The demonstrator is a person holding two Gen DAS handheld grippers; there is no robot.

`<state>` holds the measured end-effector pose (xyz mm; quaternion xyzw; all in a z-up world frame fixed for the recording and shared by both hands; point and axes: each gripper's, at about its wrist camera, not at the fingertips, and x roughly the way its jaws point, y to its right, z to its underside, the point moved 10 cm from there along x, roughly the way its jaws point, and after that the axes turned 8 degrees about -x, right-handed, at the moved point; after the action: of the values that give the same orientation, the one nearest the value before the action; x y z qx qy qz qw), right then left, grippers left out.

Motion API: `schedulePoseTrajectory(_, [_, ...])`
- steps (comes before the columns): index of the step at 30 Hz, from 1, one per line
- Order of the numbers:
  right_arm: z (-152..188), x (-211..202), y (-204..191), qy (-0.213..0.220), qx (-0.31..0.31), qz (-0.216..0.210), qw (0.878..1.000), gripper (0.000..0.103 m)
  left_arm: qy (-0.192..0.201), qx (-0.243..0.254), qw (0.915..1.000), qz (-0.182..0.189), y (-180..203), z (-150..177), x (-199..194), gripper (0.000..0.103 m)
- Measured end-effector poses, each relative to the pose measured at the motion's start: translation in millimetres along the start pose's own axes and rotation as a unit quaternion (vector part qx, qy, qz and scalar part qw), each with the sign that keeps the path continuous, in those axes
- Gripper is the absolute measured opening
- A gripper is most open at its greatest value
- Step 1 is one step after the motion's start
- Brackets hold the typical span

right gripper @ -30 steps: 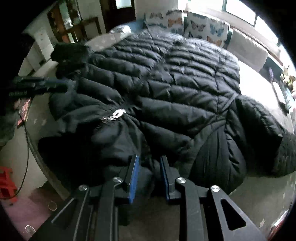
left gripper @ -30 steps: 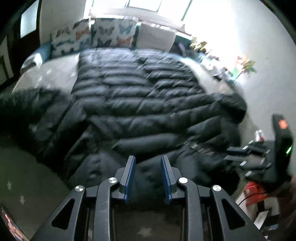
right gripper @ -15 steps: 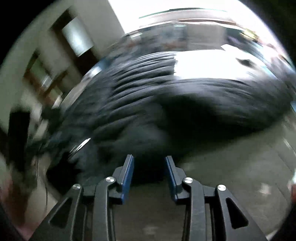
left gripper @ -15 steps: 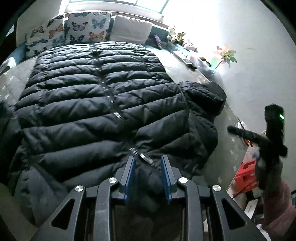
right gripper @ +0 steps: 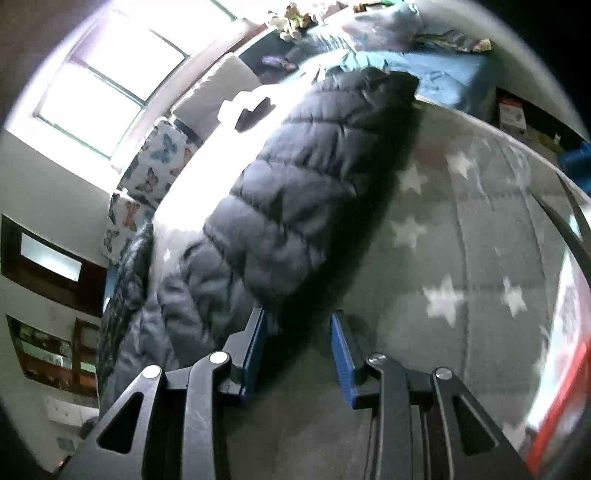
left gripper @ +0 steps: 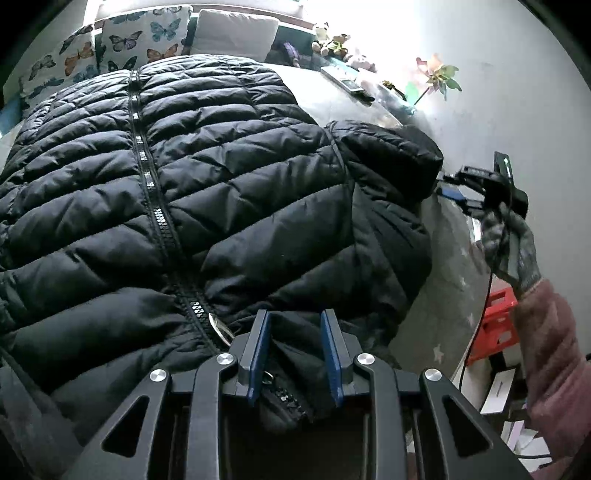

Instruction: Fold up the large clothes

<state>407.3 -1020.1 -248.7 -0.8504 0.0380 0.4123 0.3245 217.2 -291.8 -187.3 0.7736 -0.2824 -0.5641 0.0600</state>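
Observation:
A large black quilted puffer jacket [left gripper: 229, 192] lies front-up on a grey star-print bed cover [left gripper: 443, 295], its zipper [left gripper: 159, 218] running down the middle. My left gripper [left gripper: 295, 332] is at the jacket's near end by the collar, with dark fabric bunched between its blue pads. In the left wrist view the right gripper [left gripper: 476, 188] sits beyond the jacket's right sleeve [left gripper: 388, 162]. In the right wrist view my right gripper [right gripper: 297, 334] is open and empty over the cover [right gripper: 461, 258], beside the sleeve [right gripper: 306, 177].
Butterfly-print pillows [left gripper: 140, 40] and a white cushion [left gripper: 232, 33] line the far end of the bed under a bright window [right gripper: 107, 81]. Small items and a pinwheel [left gripper: 436, 77] sit at the far right. A red crate [left gripper: 495, 325] stands on the floor at right.
The left view has shifted so the jacket lies closer and centred. The right gripper has let go of the jacket's near end and swung out to the right sleeve, jaws wider.

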Motion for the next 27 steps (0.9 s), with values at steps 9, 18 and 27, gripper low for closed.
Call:
schedulePoseTrajectory(9, [-45,24,-1,0.049,0.08,-0.092,0.991,0.037,-0.012,0.001,0.9999,0.003,-4,0,11,0.031])
schedulePoseTrajectory(18, [-104,-26,-29,0.117,0.071,-0.121,0.983,0.008,-0.007,0.008,0.9999,0.012,-5,0,10,0.034])
schedulePoseTrajectory(27, [-122,-118,-160,0.161,-0.079,-0.125,0.976,0.007,0.038,-0.015,0.9989,0.021,-16,-6,-46,0.034])
